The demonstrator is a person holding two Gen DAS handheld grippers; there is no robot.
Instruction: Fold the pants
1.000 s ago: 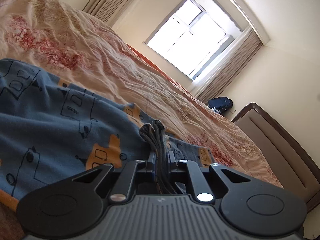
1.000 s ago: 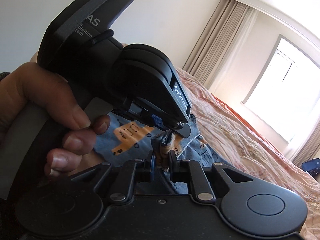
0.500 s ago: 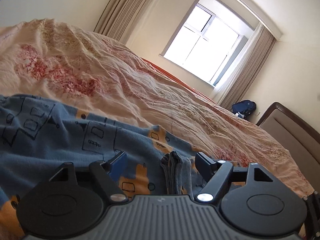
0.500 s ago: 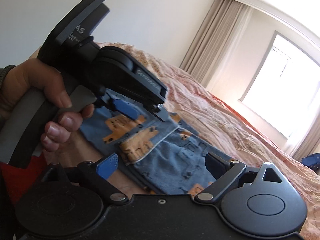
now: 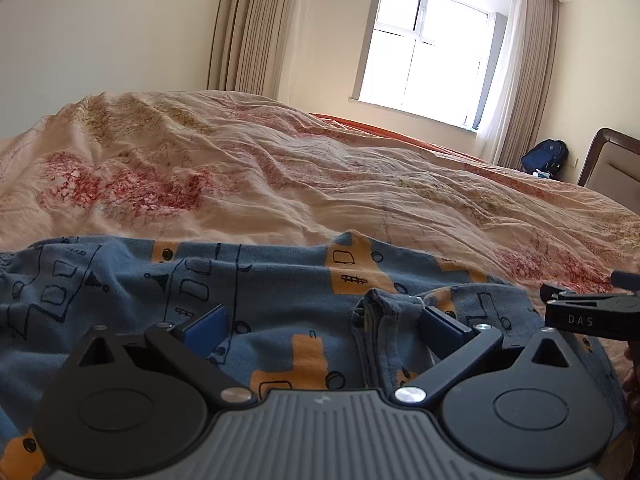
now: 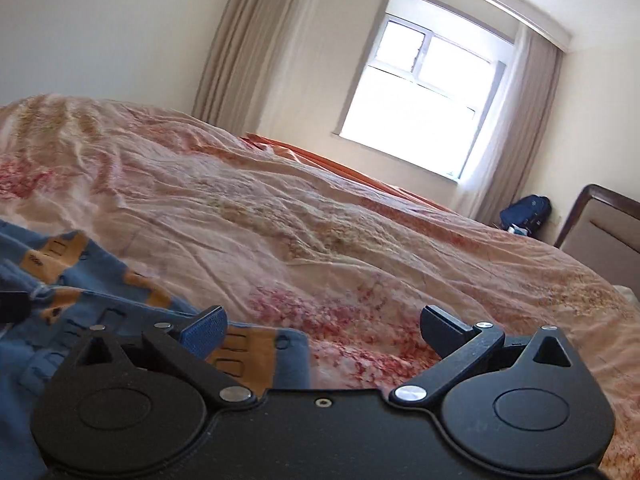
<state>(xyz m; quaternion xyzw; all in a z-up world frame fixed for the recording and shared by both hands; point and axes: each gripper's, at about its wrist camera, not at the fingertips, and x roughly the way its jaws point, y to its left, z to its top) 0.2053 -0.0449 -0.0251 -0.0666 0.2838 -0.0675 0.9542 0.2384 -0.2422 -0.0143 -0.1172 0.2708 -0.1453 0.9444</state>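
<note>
Blue pants point(image 5: 280, 300) printed with orange vehicles lie spread on the bed, filling the lower left wrist view. My left gripper point(image 5: 322, 320) hovers just over them with its jaws opening wide. A bunched hem point(image 5: 384, 320) stands loose between the jaws, close to the right finger, and neither pad presses on it. In the right wrist view the pants point(image 6: 100, 300) lie at lower left. My right gripper point(image 6: 324, 324) is open over their corner and the bedspread, with nothing between its pads. The right gripper's black body point(image 5: 580, 312) shows at the left wrist view's right edge.
A wrinkled pink floral bedspread point(image 5: 320, 184) stretches away toward a bright window point(image 5: 424, 68) with beige curtains point(image 5: 248, 28). A dark backpack point(image 5: 546, 158) sits on the floor by the far wall. A brown headboard point(image 5: 612, 164) rises at the right.
Both grippers went from shut on bunched pants fabric to wide open, and the fabric dropped free. The right gripper swung away from the left one toward the bare bedspread. Both views rolled closer to level.
</note>
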